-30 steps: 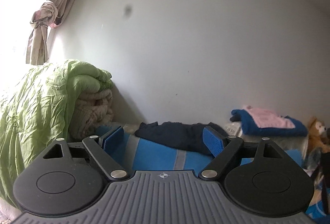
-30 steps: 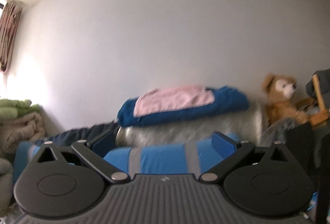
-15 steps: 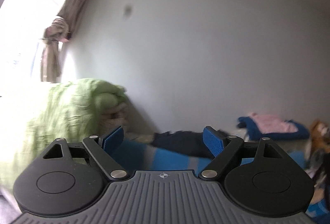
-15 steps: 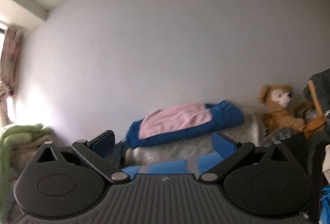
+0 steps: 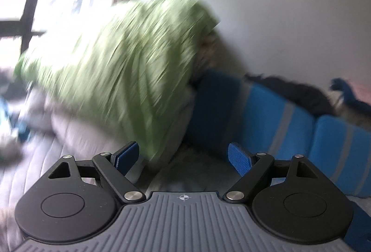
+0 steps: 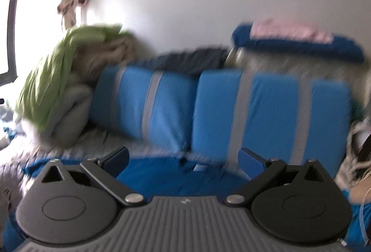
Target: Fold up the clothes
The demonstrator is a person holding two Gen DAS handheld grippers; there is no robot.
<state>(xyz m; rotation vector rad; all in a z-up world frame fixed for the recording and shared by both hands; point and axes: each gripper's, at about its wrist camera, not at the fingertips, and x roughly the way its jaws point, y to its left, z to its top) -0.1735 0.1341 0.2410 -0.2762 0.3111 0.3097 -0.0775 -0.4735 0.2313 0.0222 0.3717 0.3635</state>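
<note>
Left wrist: my left gripper (image 5: 183, 155) gapes, holding nothing; only grey bedding lies ahead, no garment.

Right wrist: my right gripper (image 6: 183, 159) is spread wide directly over the blue garment (image 6: 176, 173), spreading left-right; it's nearer.

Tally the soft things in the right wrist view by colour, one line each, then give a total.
Green: 1, the green quilt
Blue with grey stripes: 2, the left cushion and the right cushion
Dark blue: 1, the blue pillow
Pink: 1, the pink cloth on that pillow
Dark: 1, the dark garment
Total: 6
</note>
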